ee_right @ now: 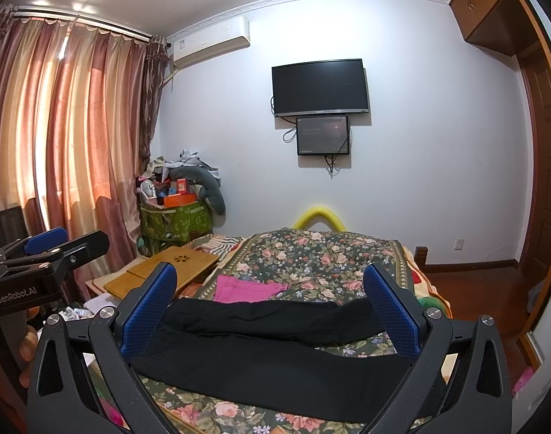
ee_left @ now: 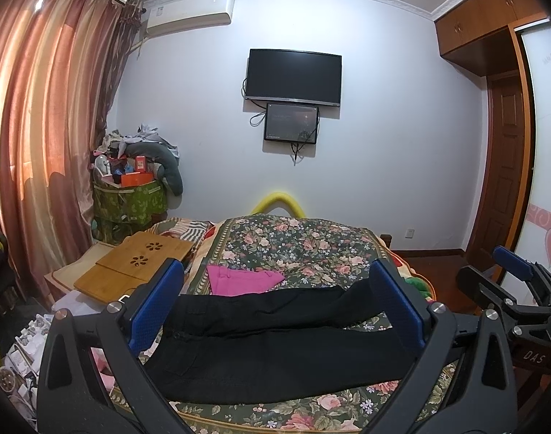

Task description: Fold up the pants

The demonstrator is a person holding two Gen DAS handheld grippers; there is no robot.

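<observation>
Black pants (ee_left: 268, 343) lie spread flat across the floral bed cover (ee_left: 297, 242), both legs running left to right with a gap between them at the right. They also show in the right wrist view (ee_right: 275, 354). My left gripper (ee_left: 275, 296) is open and empty, held above the near side of the pants. My right gripper (ee_right: 272, 300) is open and empty, also above the pants. The right gripper shows at the right edge of the left wrist view (ee_left: 517, 282); the left gripper shows at the left edge of the right wrist view (ee_right: 55, 246).
A folded pink garment (ee_left: 239, 280) lies on the bed beyond the pants. A bamboo lap tray (ee_left: 138, 264) sits at the bed's left. A green hamper piled with things (ee_left: 131, 195) stands by the curtain. A TV (ee_left: 293, 76) hangs on the far wall.
</observation>
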